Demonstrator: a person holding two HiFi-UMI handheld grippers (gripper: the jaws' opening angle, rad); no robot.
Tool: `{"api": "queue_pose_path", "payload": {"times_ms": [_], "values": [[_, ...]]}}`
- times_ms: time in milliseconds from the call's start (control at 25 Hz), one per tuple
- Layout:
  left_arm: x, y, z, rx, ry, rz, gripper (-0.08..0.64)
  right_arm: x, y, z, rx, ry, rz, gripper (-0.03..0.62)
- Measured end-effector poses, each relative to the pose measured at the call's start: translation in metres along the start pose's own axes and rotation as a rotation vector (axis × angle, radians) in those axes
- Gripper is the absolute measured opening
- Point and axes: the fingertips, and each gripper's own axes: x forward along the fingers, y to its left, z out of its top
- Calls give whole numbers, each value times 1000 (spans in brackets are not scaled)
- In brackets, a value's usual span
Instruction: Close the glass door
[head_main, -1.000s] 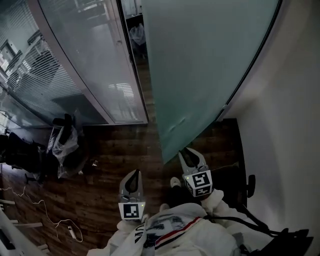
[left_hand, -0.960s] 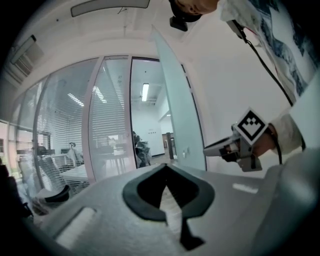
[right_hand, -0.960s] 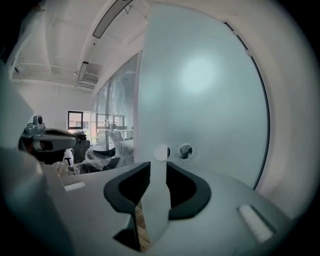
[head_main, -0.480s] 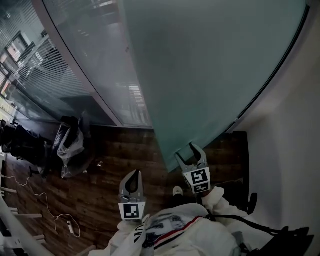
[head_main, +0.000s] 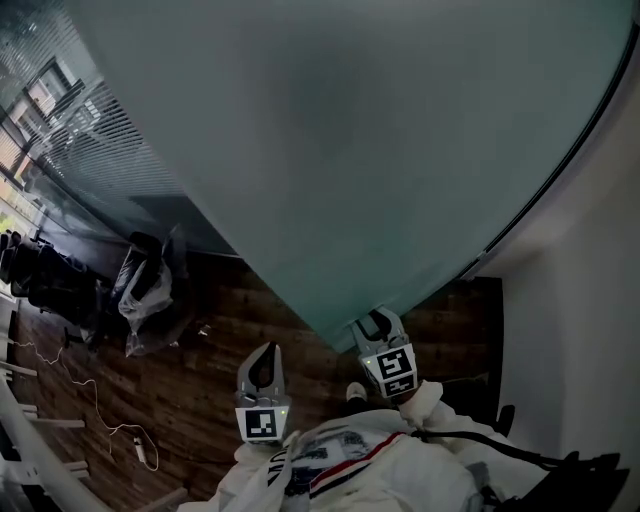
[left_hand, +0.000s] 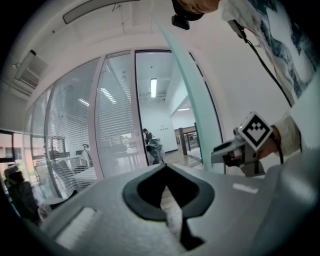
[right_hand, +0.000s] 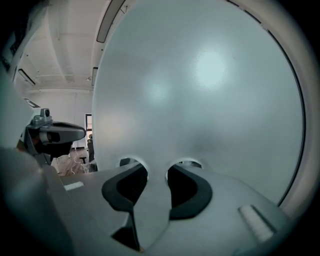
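Note:
The frosted glass door (head_main: 380, 150) fills most of the head view, its lower corner just ahead of my right gripper (head_main: 376, 322). In the right gripper view the door's face (right_hand: 210, 90) stands right in front of the right gripper (right_hand: 157, 167). The jaws are apart after just closing a little, with nothing between them; the tips are at or very near the glass. My left gripper (head_main: 263, 362) hangs to the left over the wooden floor, shut and empty, its tips meeting (left_hand: 165, 167). The left gripper view shows the door (left_hand: 182, 75) edge-on.
A fixed glass wall with blinds (head_main: 70, 130) runs along the left. Bags and a dark chair (head_main: 140, 290) stand by it, and a white cable (head_main: 90, 400) lies on the wooden floor. A white wall (head_main: 590, 300) closes the right side.
The door has swung leftward across the head view and now covers the gap beside the fixed glass wall. My right gripper has stayed at the door's lower corner and its jaws have spread.

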Motion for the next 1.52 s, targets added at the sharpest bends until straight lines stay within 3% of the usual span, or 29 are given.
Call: {"api": "queue_pose_path", "payload": {"times_ms": [360, 680, 1320, 1520], "values": [[6, 11, 11, 9, -43, 31, -5, 13, 31, 14, -17, -4, 39, 127], [-4, 21, 1, -23, -15, 77, -5, 9, 35, 21, -25, -8, 19, 126], [58, 50, 7, -60, -54, -15, -5, 47, 23, 43, -18, 17, -39, 126], [84, 66, -9, -69, -51, -39, -5, 78, 17, 38, -15, 13, -59, 126]]}}
